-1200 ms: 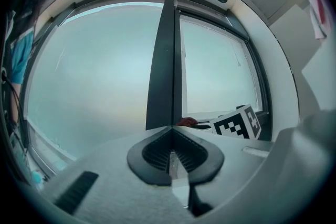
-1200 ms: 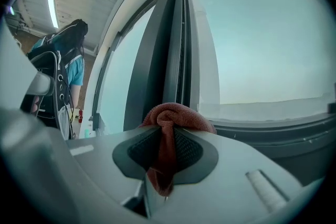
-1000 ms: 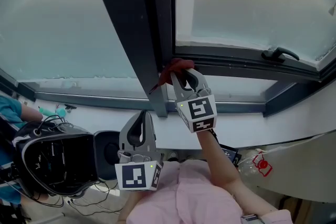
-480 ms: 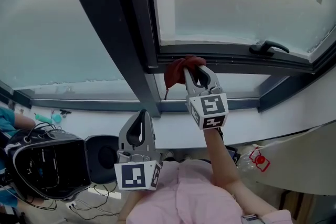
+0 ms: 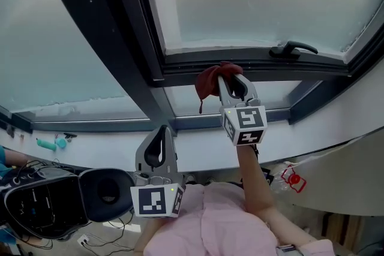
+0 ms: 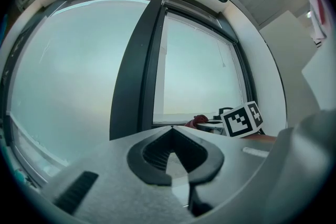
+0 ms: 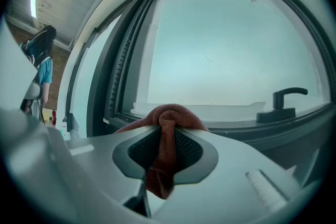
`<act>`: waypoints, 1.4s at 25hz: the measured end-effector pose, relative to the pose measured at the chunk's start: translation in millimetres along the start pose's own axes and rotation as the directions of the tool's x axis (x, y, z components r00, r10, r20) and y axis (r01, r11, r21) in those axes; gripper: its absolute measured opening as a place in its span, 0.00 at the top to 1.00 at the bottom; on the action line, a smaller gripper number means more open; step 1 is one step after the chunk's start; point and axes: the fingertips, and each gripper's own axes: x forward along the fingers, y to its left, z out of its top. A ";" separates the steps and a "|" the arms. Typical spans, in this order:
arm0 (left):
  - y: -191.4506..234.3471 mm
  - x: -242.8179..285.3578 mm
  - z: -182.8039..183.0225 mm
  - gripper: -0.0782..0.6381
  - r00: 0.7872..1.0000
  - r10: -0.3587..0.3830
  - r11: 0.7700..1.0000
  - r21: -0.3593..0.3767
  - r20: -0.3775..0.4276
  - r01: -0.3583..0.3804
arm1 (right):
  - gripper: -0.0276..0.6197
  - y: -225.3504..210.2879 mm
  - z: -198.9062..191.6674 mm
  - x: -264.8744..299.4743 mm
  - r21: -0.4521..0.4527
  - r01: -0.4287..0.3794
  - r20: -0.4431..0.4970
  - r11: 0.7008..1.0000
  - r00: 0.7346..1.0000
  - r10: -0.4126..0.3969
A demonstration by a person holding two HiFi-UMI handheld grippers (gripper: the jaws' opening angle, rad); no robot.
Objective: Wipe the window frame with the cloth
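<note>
A dark red cloth (image 5: 211,80) is bunched at the tips of my right gripper (image 5: 225,71), which is shut on it and presses it against the lower rail of the dark window frame (image 5: 252,63). In the right gripper view the cloth (image 7: 167,128) bulges over the jaws and a strip hangs down between them. My left gripper (image 5: 161,132) is held low, away from the frame, shut and empty; its own view shows the closed tips (image 6: 172,128) pointing at the dark upright post (image 6: 137,60).
A black window handle (image 5: 292,48) sits on the rail right of the cloth, also seen as handle (image 7: 286,103). White sill (image 5: 198,150) runs below the frame. Black equipment with cables (image 5: 42,204) lies lower left. A person in teal (image 7: 41,68) stands at far left.
My right gripper has slid the cloth to the right along the lower rail, from beside the upright post toward the handle. The left gripper has stayed in place.
</note>
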 end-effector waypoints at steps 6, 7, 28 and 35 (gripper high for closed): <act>-12.7 6.2 -0.3 0.90 1.000 -0.017 1.000 0.002 -0.001 0.017 | 0.85 -29.3 -1.1 -11.5 0.019 0.046 0.006 0.999 0.999 -0.047; -14.5 7.0 -0.6 0.90 1.000 -0.018 1.000 0.003 -0.001 0.018 | 0.85 -35.3 -2.1 -13.7 0.020 0.056 0.006 0.998 0.998 -0.057; -35.7 18.2 -0.6 0.90 0.999 -0.036 0.999 0.003 -0.002 0.036 | 0.84 -161.6 -11.9 -63.6 0.078 0.293 0.018 0.953 0.955 -0.295; -36.2 16.0 0.1 0.90 0.999 -0.041 0.999 0.001 0.000 0.041 | 0.84 -163.2 -12.6 -63.2 0.076 0.303 0.017 0.950 0.952 -0.306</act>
